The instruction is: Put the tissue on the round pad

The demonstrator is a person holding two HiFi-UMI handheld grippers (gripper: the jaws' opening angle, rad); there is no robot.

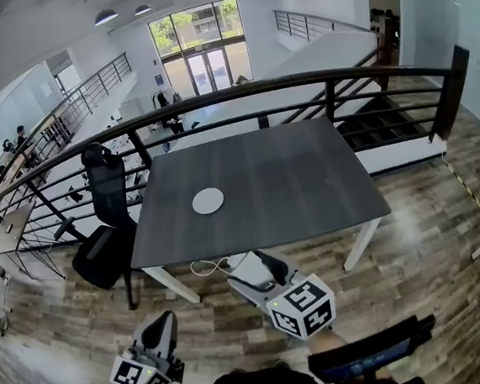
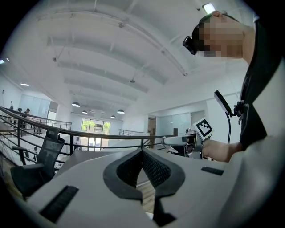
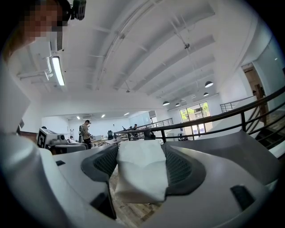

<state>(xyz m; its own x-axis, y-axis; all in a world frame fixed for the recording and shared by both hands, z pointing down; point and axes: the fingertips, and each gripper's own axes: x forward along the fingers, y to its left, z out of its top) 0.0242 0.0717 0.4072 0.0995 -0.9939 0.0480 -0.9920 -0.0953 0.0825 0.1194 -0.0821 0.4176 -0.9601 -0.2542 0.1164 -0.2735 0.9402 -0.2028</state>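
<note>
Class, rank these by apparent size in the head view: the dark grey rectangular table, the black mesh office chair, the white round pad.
1. Dark grey rectangular table
2. Black mesh office chair
3. White round pad
All sit at a similar distance, so the ranking holds.

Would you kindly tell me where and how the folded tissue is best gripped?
Pinch its flat faces mid-fold, coming from one edge, as the right gripper holds the tissue now; it looks thin and limp, so a broad pinch suits.
</note>
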